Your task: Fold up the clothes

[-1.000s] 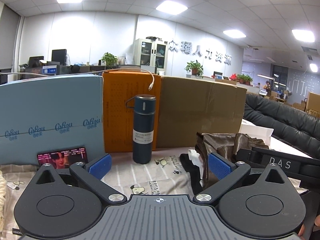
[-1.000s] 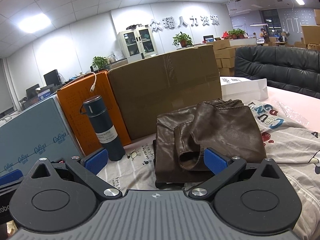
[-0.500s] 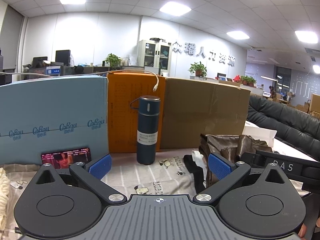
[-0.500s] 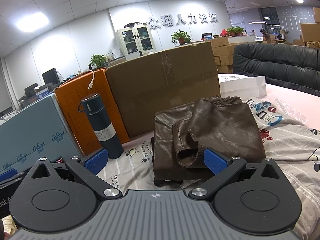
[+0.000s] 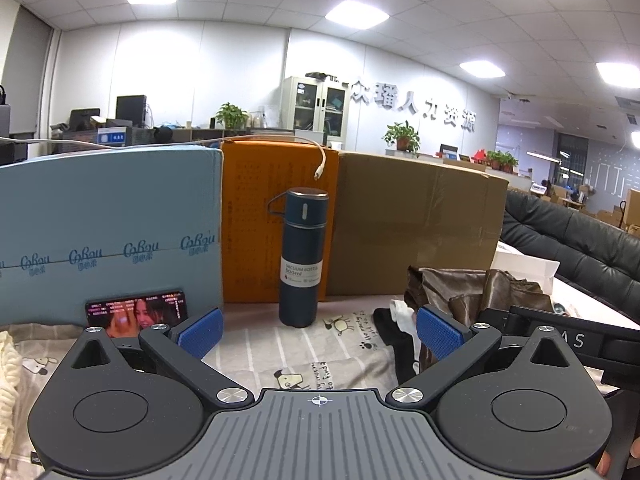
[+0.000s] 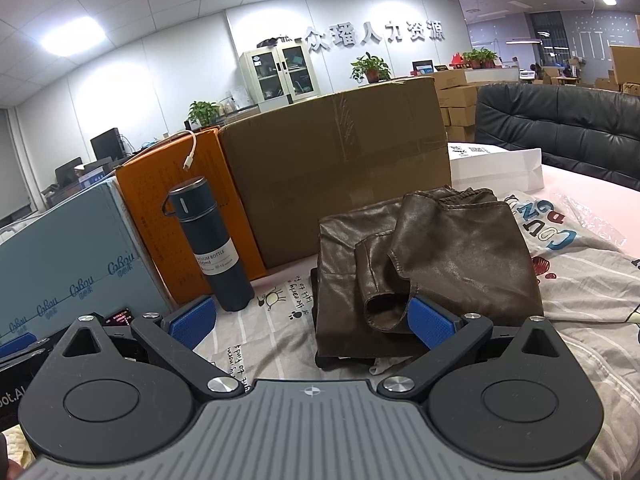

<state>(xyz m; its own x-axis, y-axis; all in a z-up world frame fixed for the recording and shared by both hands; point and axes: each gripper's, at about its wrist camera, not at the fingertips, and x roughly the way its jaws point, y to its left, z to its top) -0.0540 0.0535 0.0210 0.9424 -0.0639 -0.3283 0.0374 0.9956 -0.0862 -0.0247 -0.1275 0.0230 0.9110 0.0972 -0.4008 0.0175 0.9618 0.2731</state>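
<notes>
a: where does the garment sit?

b: the brown garment [image 6: 432, 256] lies folded in a stack on the printed sheet [image 6: 580, 288], in front of the brown box [image 6: 340, 168]. a sleeve opening faces the right gripper [image 6: 310, 326]. under it shows a dark layer, and a white scrap [image 5: 402, 312] pokes out at its left edge in the left view.

a: and the tongs?

b: both are released. the right gripper's blue pads [image 6: 432, 326] stand wide apart, empty; one pad is just beside the sleeve, though contact cannot be told. the left gripper [image 5: 318, 330] is spread wide too, grasping nothing, well left of the garment [image 5: 472, 292].

a: what else is on the bed?

b: a dark blue bottle [image 5: 302, 258] stands upright before the orange box [image 5: 256, 216]. a phone [image 5: 136, 312] with a lit screen leans on the blue box [image 5: 108, 232]. a white bag [image 6: 496, 168] sits behind the garment, a black sofa [image 6: 560, 128] beyond it.
</notes>
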